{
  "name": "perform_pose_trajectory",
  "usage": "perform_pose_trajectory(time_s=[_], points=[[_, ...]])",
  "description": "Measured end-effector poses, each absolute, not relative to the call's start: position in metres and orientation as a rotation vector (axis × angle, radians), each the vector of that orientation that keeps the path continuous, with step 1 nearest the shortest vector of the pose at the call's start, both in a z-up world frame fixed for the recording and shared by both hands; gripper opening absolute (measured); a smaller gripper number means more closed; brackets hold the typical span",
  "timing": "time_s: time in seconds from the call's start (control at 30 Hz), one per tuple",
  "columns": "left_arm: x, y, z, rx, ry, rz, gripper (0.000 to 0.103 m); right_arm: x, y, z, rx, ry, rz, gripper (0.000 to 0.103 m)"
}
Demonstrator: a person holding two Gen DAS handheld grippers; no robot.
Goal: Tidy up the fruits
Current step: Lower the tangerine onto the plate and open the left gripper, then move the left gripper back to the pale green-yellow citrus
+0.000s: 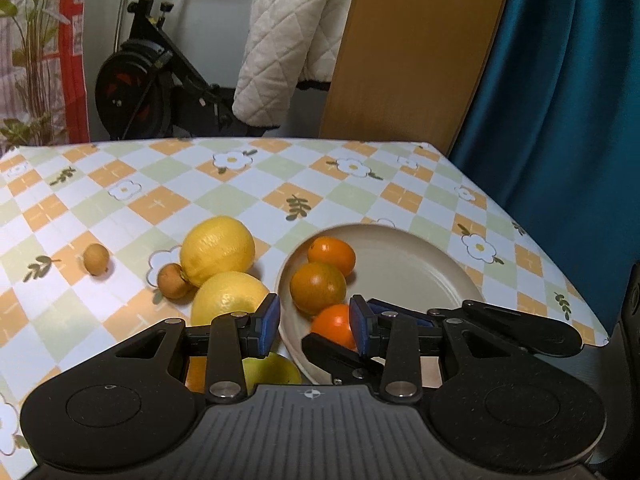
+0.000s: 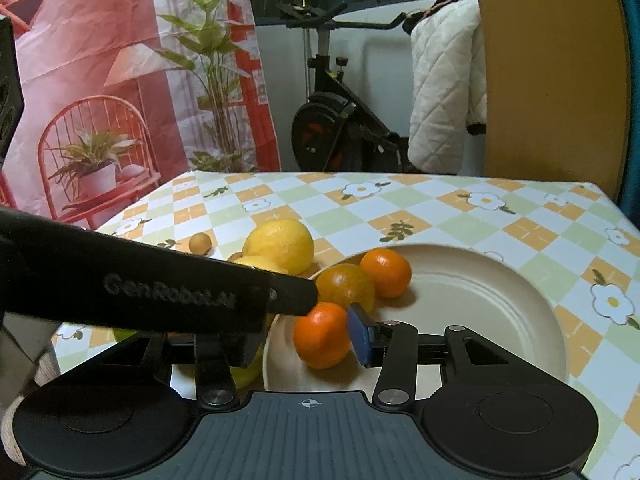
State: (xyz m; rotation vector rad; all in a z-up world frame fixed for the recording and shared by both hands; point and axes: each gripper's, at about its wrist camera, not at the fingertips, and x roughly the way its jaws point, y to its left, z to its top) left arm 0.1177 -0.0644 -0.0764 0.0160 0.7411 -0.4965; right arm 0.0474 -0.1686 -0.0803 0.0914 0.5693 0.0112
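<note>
The right gripper [image 2: 308, 334] sits with jaws parted around the nearest orange [image 2: 322, 334] on the plate [image 2: 500, 300], pads seemingly clear, while the left gripper [image 1: 314, 322], jaws open and empty, hovers just beside it.

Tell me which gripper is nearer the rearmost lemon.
Left. The left gripper hangs in front of the rearmost lemon, at the plate rim; the right gripper sits over the plate, straddling an orange.

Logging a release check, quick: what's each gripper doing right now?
Left gripper: open, empty.
Right gripper: orange between its fingers; grip cannot be told, one finger hidden.
</note>
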Motion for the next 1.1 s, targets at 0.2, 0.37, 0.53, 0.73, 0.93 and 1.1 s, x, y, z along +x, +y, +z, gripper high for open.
perform_pose_trajectory(time_s=[0.2,0.37,0.53,0.73,0.93,1.1], points=[[0.101,-0.055,-0.068,0.031,0.707,-0.490,0.040,0.034,-0.163,-0.071,0.071,0.532,0.005,0.043],[0.087,-0.046,-0.060,0.035,0.669,-0.481,0.040,0.022,-0.151,-0.066,0.042,0.506,0.024,0.043],[0.074,-0.036,-0.056,0.035,0.639,-0.469,0.040,0.014,-0.144,-0.066,0.033,0.506,0.030,0.043],[0.062,-0.020,-0.061,0.010,0.633,-0.430,0.040,0.004,-0.136,-0.067,0.027,0.501,0.037,0.043],[0.056,-0.004,-0.064,-0.024,0.621,-0.400,0.040,-0.004,-0.128,-0.069,0.014,0.503,0.049,0.043],[0.054,0.006,-0.069,-0.050,0.630,-0.383,0.040,-0.006,-0.123,-0.072,0.003,0.513,0.051,0.043]])
